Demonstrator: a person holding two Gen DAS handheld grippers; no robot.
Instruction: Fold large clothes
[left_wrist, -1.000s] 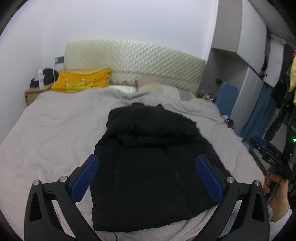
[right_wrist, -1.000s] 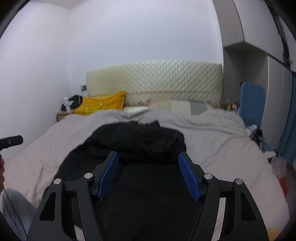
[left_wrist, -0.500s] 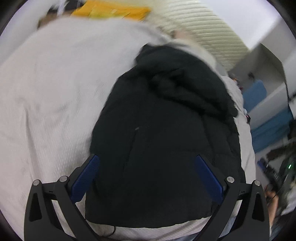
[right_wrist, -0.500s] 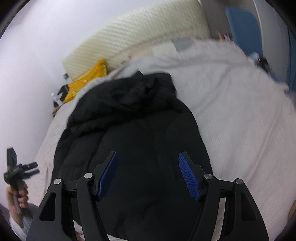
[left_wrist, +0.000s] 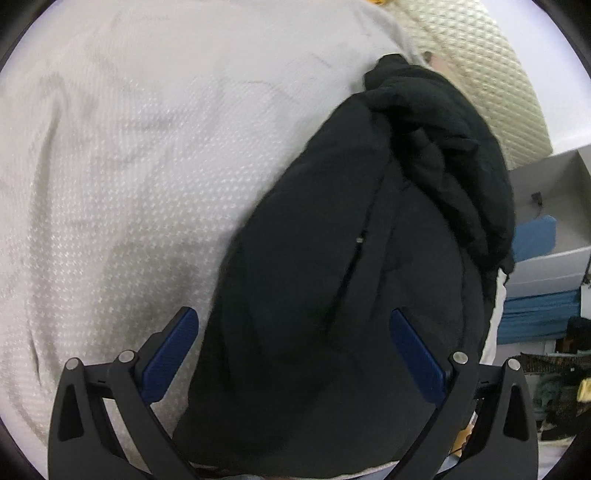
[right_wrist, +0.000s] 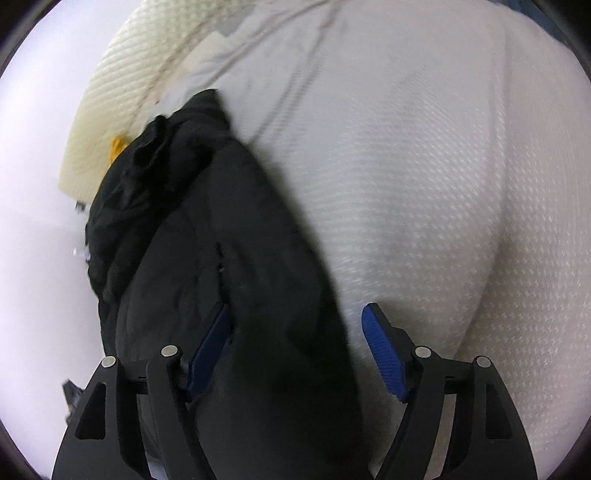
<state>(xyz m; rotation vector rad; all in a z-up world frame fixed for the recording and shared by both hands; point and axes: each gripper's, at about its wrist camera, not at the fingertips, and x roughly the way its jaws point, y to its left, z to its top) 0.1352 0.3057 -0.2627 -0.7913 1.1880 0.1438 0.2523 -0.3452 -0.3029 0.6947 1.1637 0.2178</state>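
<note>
- The bed cover (left_wrist: 122, 177), pale grey-white with a fine woven dot pattern, fills most of both views; it lies in soft creases and slopes away at its sides; in the left wrist view it spreads bare to the left of the garment, and in the right wrist view bare to the right of it
- The black jacket (left_wrist: 351, 258) lies on the cover, long and puffy, with its bunched hood end toward the headboard; its near hem reaches the near edge of the bed, at the bottom of both views; its long side edges lie on open cover
- The quilted cream headboard (left_wrist: 491, 74) stands just beyond the hood end; a plain white wall (right_wrist: 33, 206) runs beside it
- Grey cabinet fronts (left_wrist: 550, 177) and blue fabric (left_wrist: 535, 317) stand past the far side of the bed, well apart from the jacket
- A yellow cloth (right_wrist: 119, 144) peeks out near the headboard, mostly hidden behind the hood
- The left gripper (left_wrist: 294, 354) hangs over the near hem with its jaws spread wide, one blue pad over the cover, the other over the jacket; neither pad presses on cloth
- The right gripper (right_wrist: 295, 347) has just been widening its jaws; they straddle the jacket's side edge, dark cloth between them, without pinching it
</note>
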